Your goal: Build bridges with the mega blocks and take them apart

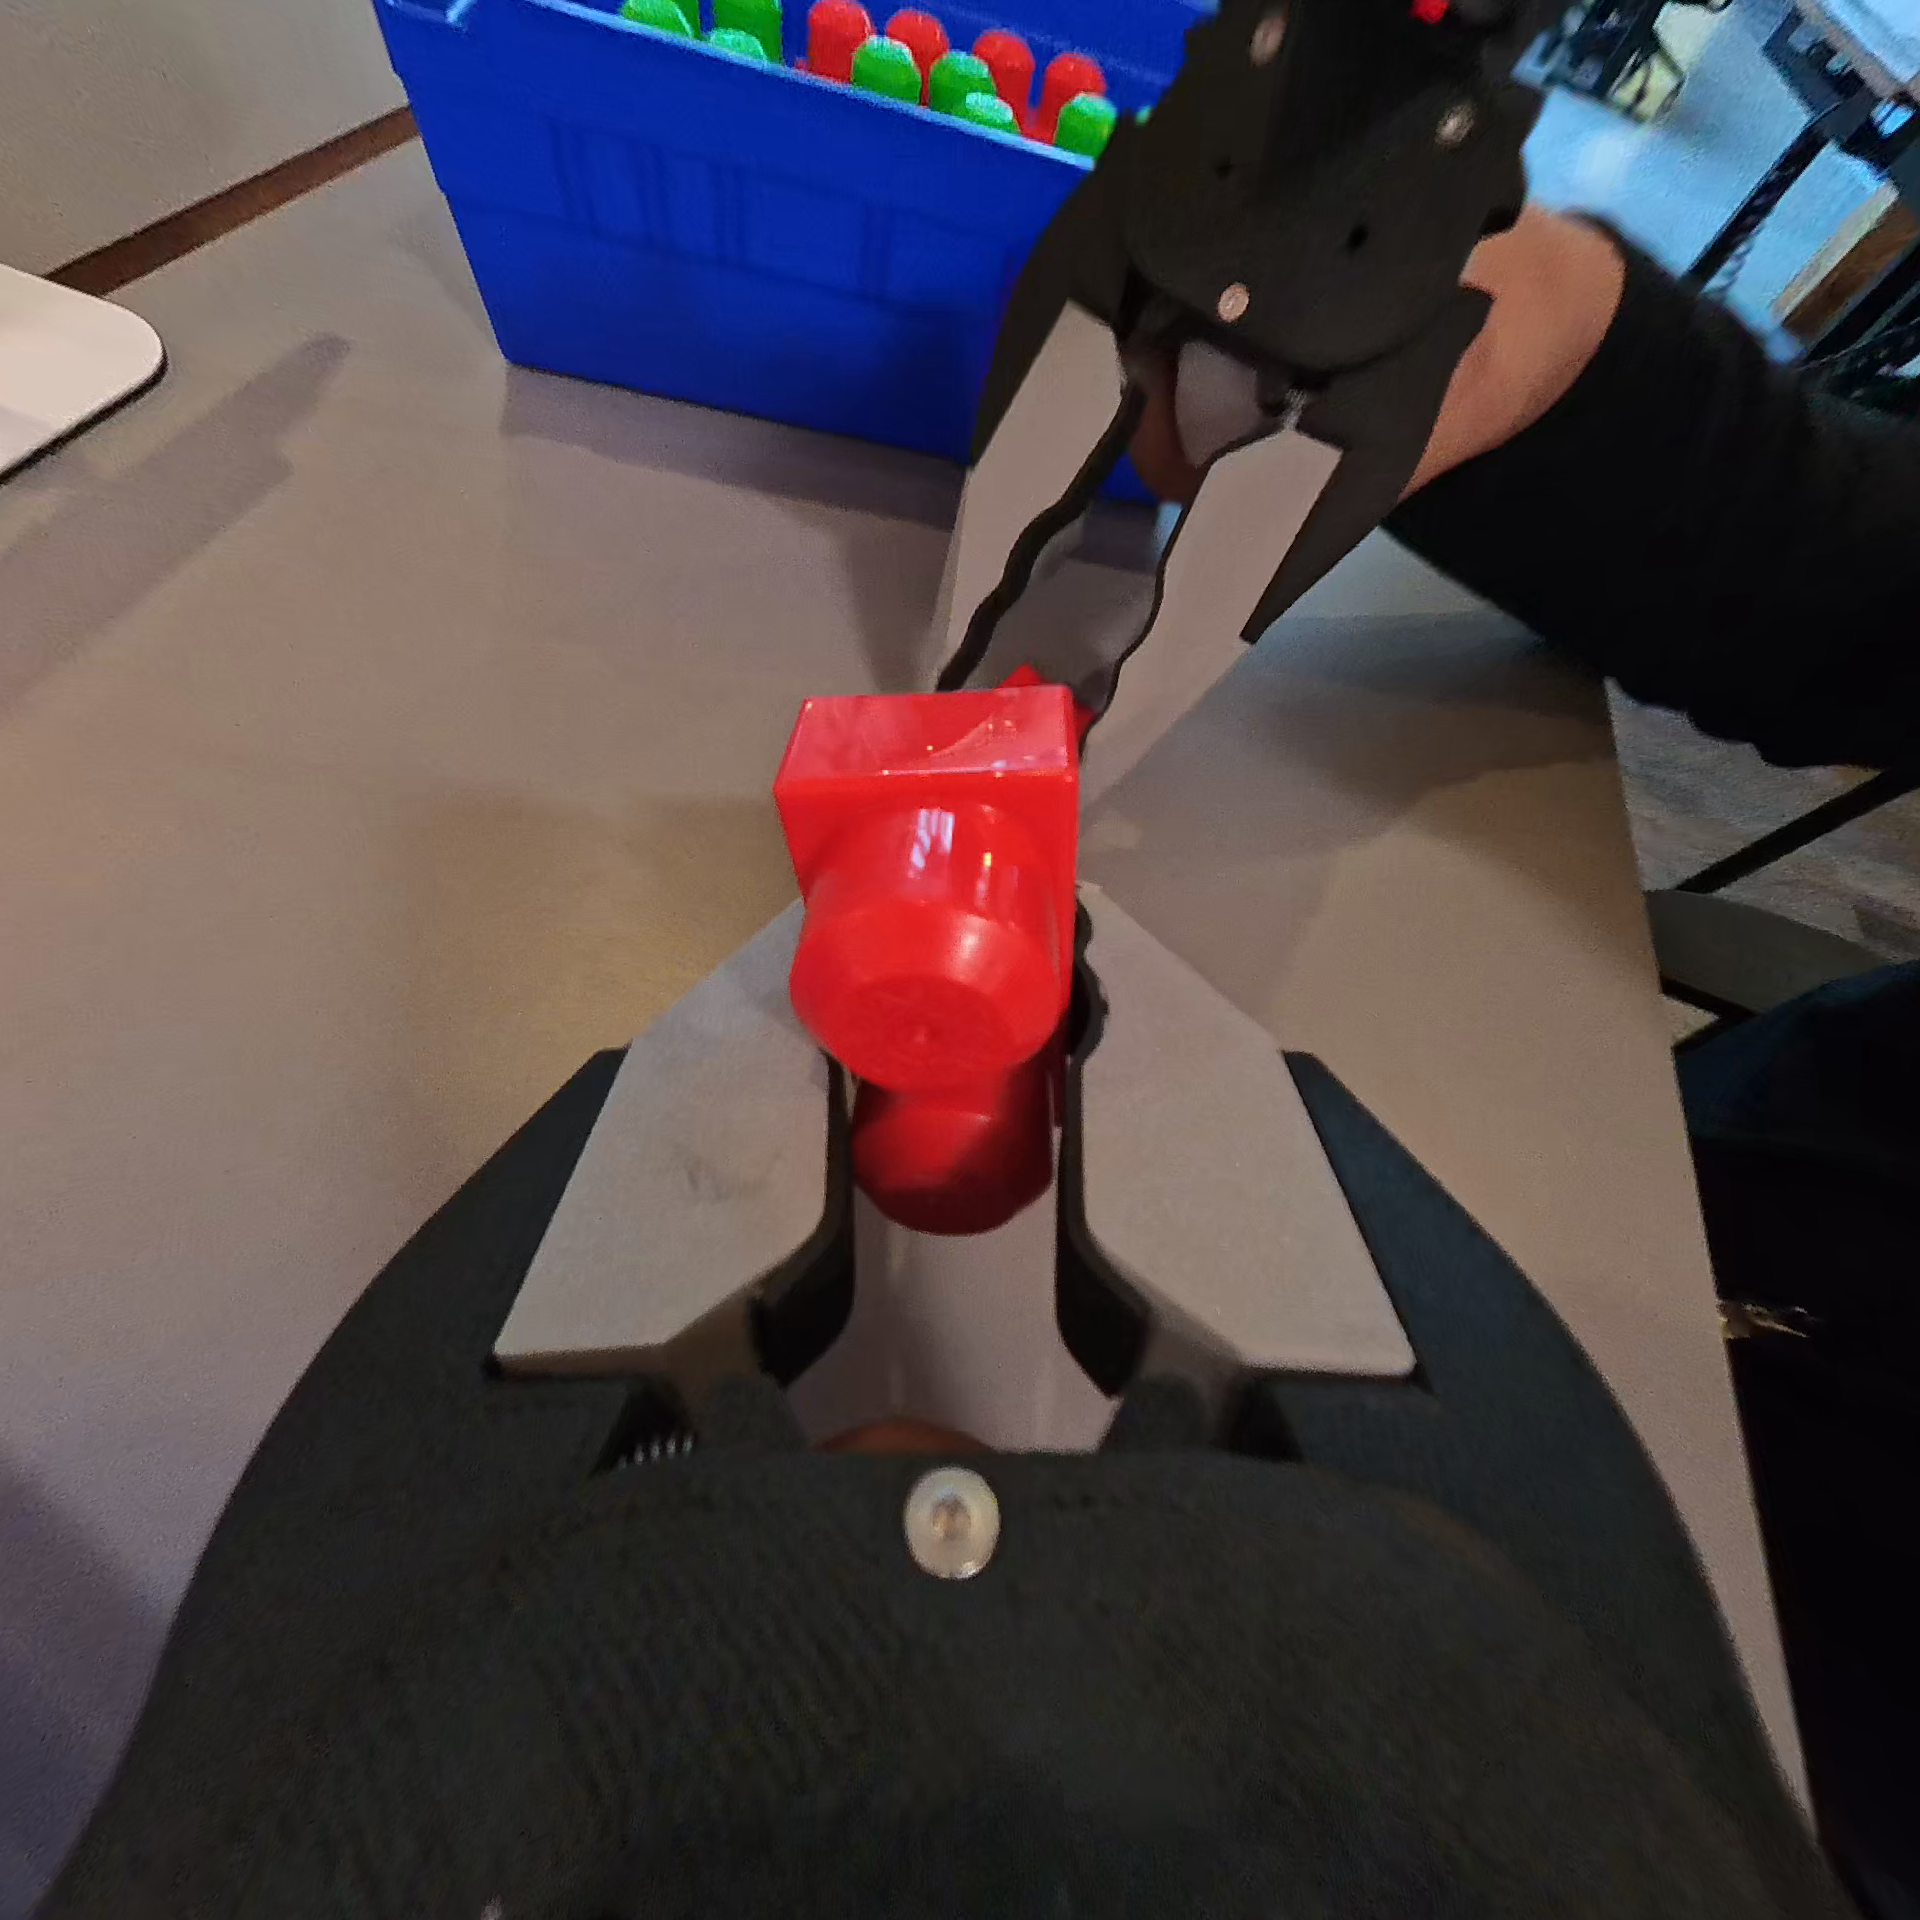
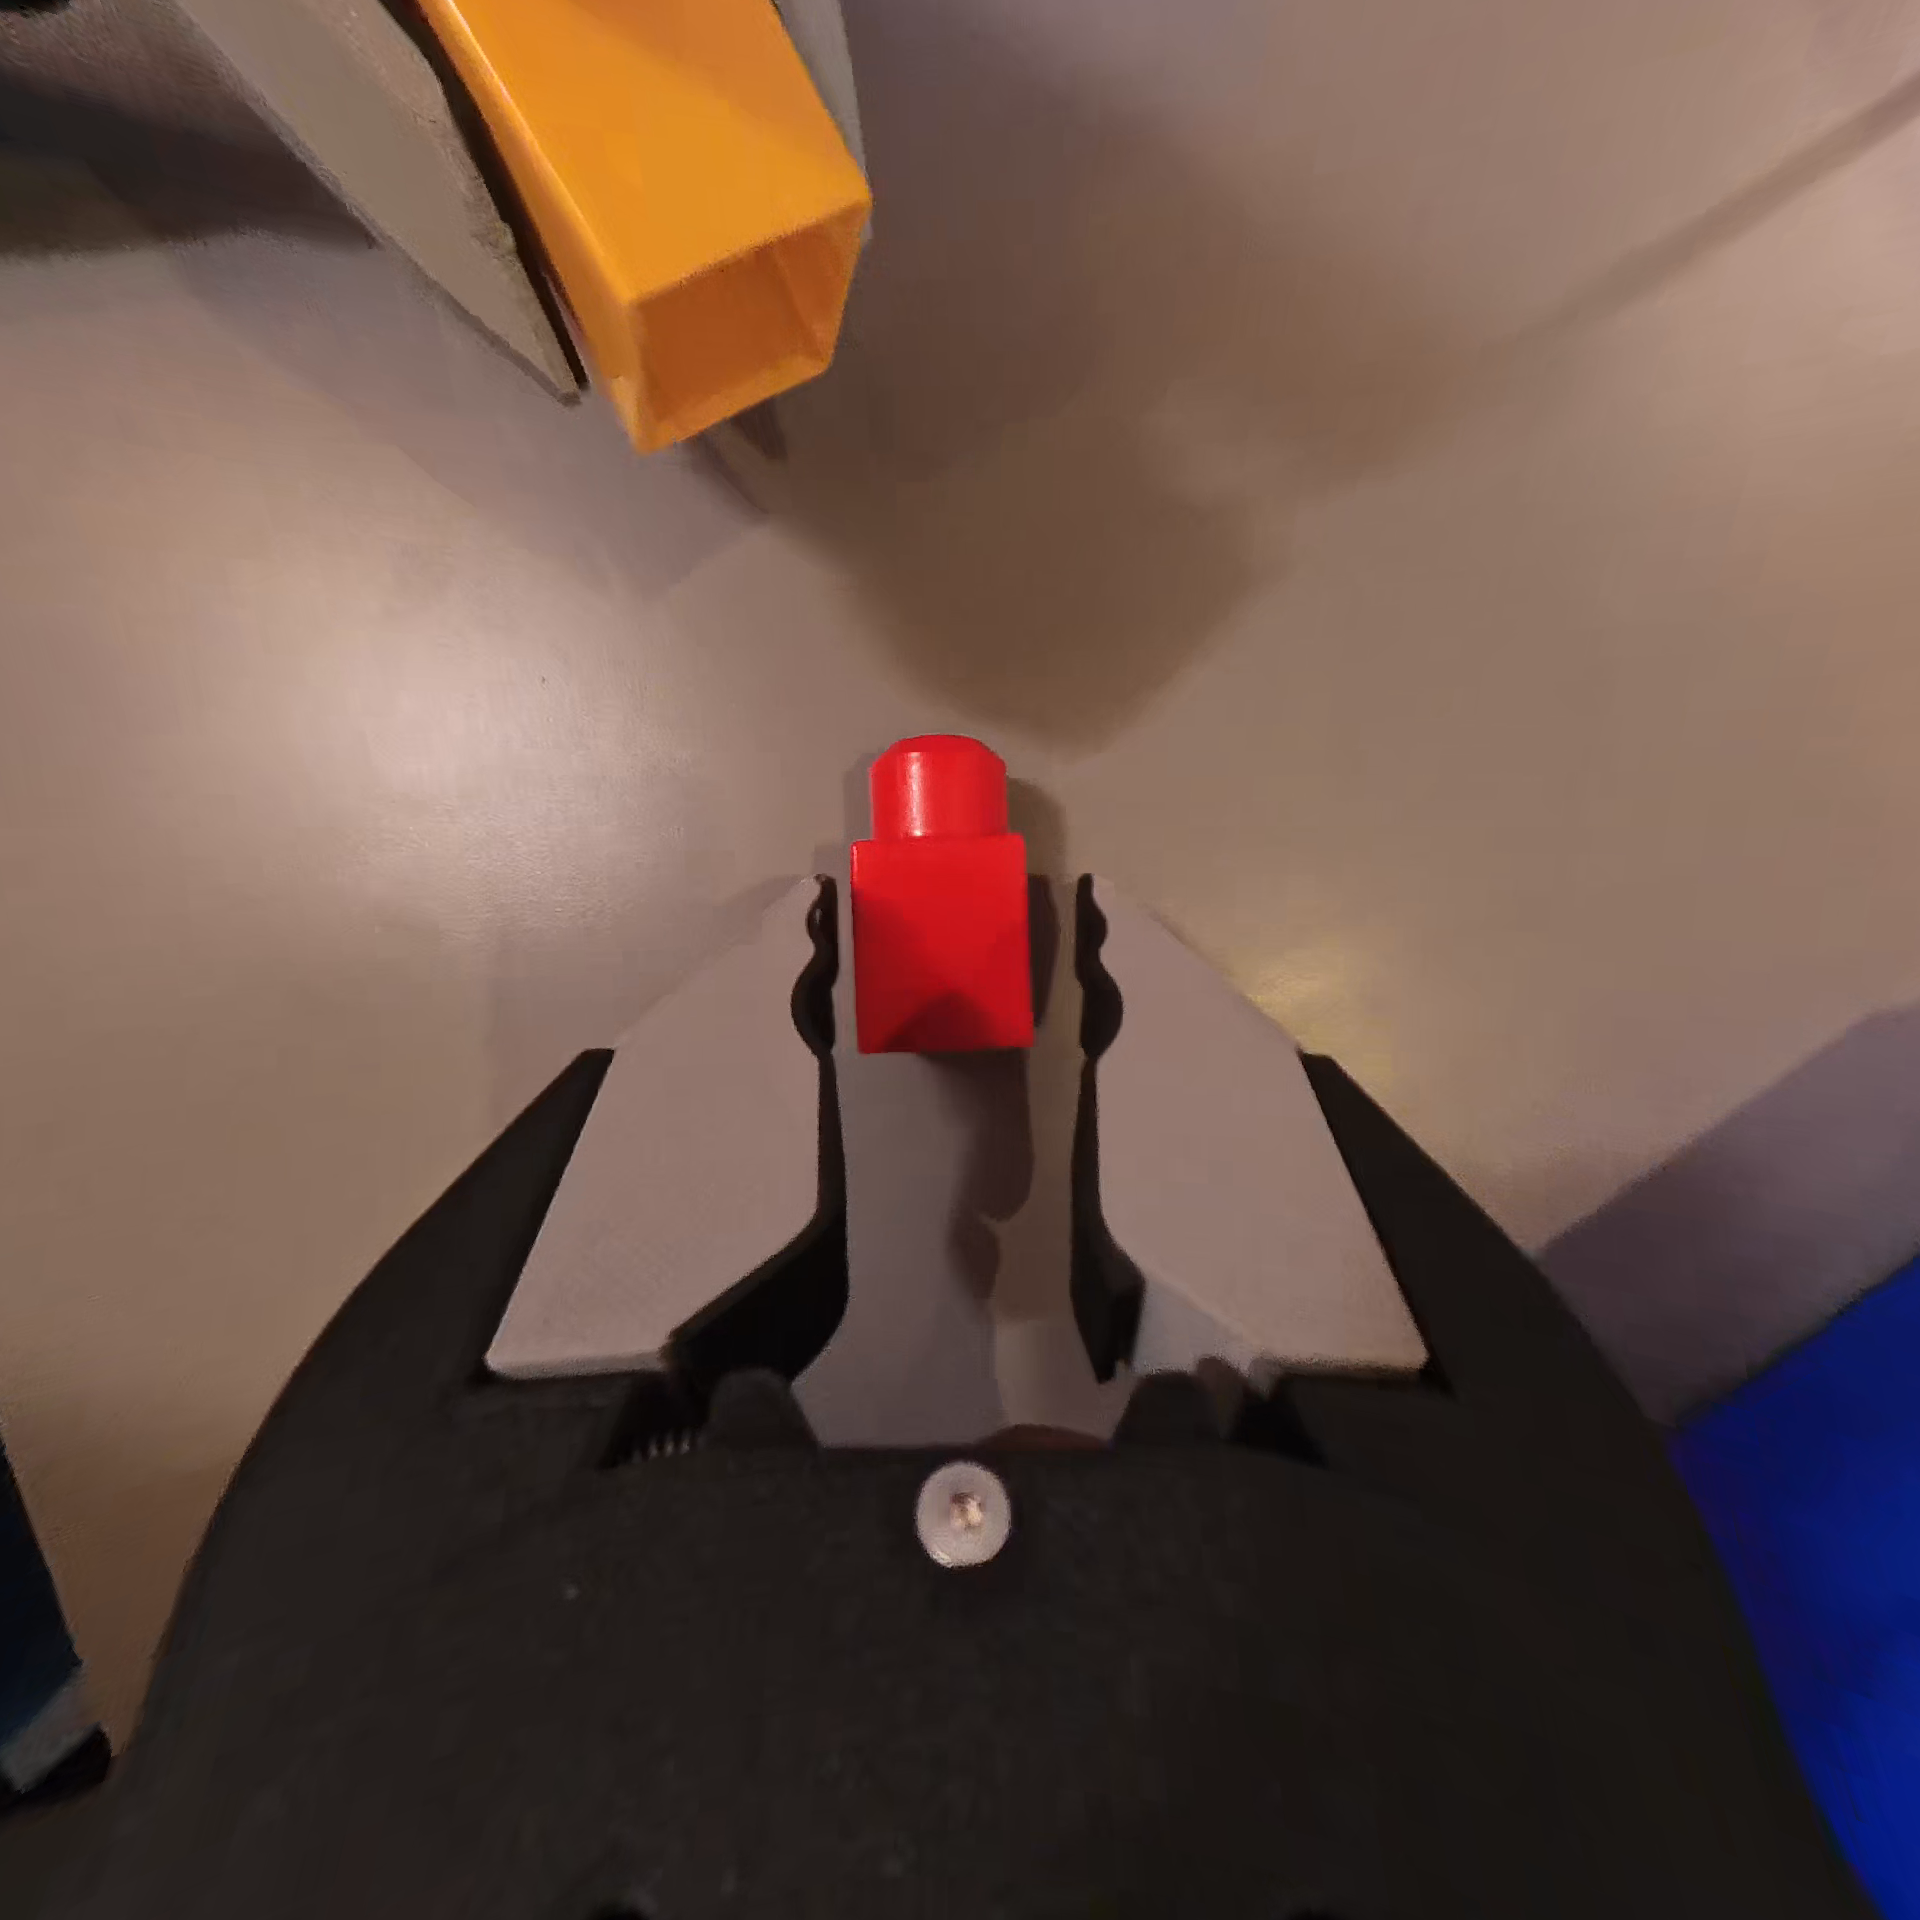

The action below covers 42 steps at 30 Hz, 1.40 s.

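- While the right gripper (image 2: 951,888) straddles the small red block (image 2: 940,935) on the table (image 2: 312,727), its fingers (image 2: 727,1039) stand apart, with a gap on each side. Closing off-centre would likely shove or spin the block instead of seating it.
- The left gripper (image 1: 940,899) is clamped on a larger red block (image 1: 930,831), studs facing its camera, just beside the other's tips. A careless swing could knock the small block away.
- A yellow block (image 2: 686,208) shows at the left gripper's finger in the right wrist view. Whether it joins the red one I cannot tell, and a loose joint could drop.
- The blue bin (image 1: 727,239) of spare blocks stands behind, well apart.
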{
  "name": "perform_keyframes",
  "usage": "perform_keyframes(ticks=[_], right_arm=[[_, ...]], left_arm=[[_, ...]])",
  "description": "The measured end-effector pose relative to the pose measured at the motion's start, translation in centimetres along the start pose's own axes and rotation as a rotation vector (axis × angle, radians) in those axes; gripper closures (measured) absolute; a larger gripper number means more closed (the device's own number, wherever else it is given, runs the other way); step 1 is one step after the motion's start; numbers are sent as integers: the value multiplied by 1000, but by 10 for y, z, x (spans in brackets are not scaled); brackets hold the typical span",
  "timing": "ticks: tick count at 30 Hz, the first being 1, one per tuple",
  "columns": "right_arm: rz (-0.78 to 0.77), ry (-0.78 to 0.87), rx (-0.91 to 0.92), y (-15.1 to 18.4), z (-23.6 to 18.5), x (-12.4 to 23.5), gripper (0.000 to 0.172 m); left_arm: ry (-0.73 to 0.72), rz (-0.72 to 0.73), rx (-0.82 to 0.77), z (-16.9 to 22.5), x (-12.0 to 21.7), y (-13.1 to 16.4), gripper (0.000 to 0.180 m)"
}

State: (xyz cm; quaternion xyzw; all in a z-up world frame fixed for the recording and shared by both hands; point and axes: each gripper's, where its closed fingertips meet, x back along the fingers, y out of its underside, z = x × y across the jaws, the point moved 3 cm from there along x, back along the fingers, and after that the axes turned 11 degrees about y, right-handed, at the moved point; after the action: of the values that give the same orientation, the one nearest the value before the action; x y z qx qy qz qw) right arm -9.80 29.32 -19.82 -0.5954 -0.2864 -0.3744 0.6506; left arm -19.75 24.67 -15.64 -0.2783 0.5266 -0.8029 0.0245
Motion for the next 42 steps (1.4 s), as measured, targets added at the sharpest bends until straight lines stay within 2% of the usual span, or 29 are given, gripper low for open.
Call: perform_keyframes(ticks=[4,7,10,16,19,21,30,38,42], right_arm=[[17,16,-29,11,0,-8,127],[66,0,-51,11,-2,-11,138],[81,9,-36,10,-2,-7,139],[226,-2,6,-13,-2,46,139],[335,-94,5,-33,-13,74,139],[363,-149,18,-43,-22,80,139],[296,-237,109,-59,-50,61,139],[278,-253,112,-57,-54,49,139],[290,-261,95,-55,-53,49,139]], left_arm=[[43,83,1,5,9,-11,143],[87,124,-3,10,14,-15,143],[91,115,-11,11,16,-15,143],[175,1,-37,23,3,1,143],[215,-46,-63,32,-7,6,143],[251,-53,-72,39,-13,6,143],[326,-69,-76,52,-24,8,143],[289,-163,-78,50,-33,21,143],[259,-133,-102,48,-28,15,143]])
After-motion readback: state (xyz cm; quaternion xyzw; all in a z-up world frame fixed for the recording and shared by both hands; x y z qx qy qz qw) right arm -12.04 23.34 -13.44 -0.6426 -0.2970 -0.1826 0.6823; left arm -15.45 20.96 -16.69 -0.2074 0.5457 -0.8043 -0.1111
